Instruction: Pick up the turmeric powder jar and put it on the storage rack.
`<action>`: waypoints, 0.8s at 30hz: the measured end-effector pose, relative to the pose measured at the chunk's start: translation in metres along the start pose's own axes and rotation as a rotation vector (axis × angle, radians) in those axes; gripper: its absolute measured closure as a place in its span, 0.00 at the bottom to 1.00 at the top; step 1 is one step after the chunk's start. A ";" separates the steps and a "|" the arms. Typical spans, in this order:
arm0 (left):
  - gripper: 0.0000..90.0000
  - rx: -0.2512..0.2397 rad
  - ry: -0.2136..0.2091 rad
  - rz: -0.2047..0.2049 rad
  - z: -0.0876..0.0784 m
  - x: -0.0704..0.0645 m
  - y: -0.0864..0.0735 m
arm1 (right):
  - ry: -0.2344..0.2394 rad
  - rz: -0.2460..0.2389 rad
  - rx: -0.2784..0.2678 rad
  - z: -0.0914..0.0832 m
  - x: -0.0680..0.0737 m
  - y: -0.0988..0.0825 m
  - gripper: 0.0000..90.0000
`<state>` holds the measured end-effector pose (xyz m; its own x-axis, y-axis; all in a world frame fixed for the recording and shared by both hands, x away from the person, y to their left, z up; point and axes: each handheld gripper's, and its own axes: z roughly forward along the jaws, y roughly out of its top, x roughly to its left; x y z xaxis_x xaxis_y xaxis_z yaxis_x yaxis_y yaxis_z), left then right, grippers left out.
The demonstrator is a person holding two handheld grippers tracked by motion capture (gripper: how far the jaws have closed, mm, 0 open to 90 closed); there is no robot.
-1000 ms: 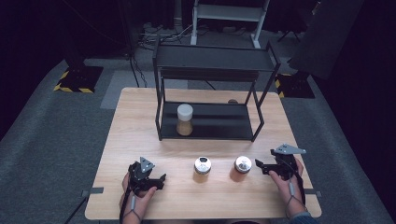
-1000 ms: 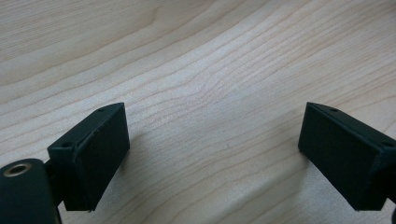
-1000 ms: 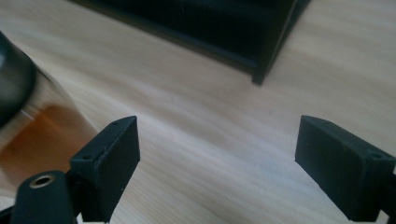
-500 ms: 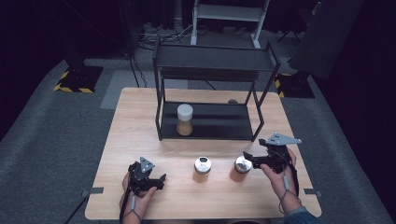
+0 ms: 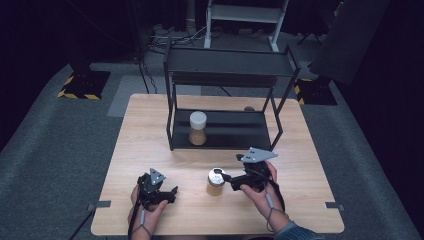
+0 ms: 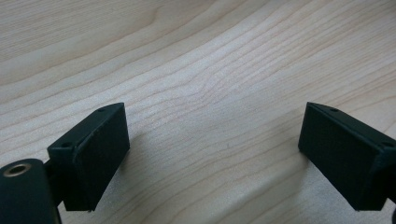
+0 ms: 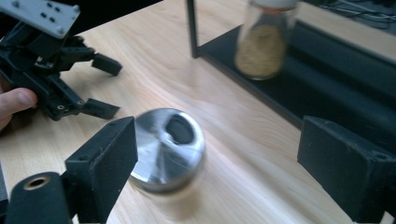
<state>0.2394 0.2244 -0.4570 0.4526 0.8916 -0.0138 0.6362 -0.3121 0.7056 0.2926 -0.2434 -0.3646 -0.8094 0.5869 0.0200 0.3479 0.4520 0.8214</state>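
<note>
A small jar with a shiny silver lid (image 5: 216, 181) and amber contents stands on the wooden table (image 5: 145, 135), near its front middle. My right gripper (image 5: 229, 181) is just right of it, pointing left, jaws open. In the right gripper view the silver lid (image 7: 167, 148) lies between the wide-apart jaws, close to the left one, and looks blurred; the right gripper (image 7: 219, 140) holds nothing. My left gripper (image 5: 171, 192) rests at the front left, open over bare wood (image 6: 212, 135). It also appears in the right gripper view as the left gripper (image 7: 100, 86) beyond the lid.
A black two-level metal rack (image 5: 227, 65) stands at the back of the table. A taller jar with a white lid (image 5: 198, 129) and tan contents sits on its lower shelf, also seen as the jar (image 7: 261, 46). Dark floor surrounds the table.
My right gripper has moved left from the table's right side to the middle jar. The second silver-lidded jar, seen earlier to the right, is now covered by the right hand. The left gripper stayed still.
</note>
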 end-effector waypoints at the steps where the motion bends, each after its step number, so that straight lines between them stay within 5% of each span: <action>1: 0.10 0.000 0.000 0.000 0.000 0.000 0.000 | 0.007 -0.002 0.003 0.005 0.002 0.000 0.13; 4: 0.10 -0.001 0.000 0.000 0.000 0.000 0.000 | 0.015 -0.010 0.012 0.018 0.008 -0.002 0.13; 8: 0.10 -0.002 -0.001 -0.001 0.000 0.000 0.000 | 0.042 0.039 -0.029 0.026 0.005 -0.014 0.12; 14: 0.10 -0.002 0.000 -0.002 0.000 -0.001 -0.001 | 0.044 -0.031 0.008 0.036 0.017 -0.014 0.13; 18: 0.10 -0.002 0.001 -0.002 0.000 -0.001 -0.001 | 0.049 -0.018 0.048 0.049 0.017 -0.020 0.16; 24: 0.10 -0.002 0.001 -0.003 0.000 -0.001 -0.001 | 0.042 -0.026 0.099 0.064 0.019 -0.027 0.33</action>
<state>0.2387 0.2240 -0.4573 0.4505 0.8927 -0.0150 0.6362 -0.3091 0.7069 0.2985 -0.2017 -0.4235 -0.8374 0.5459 0.0249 0.3694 0.5319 0.7619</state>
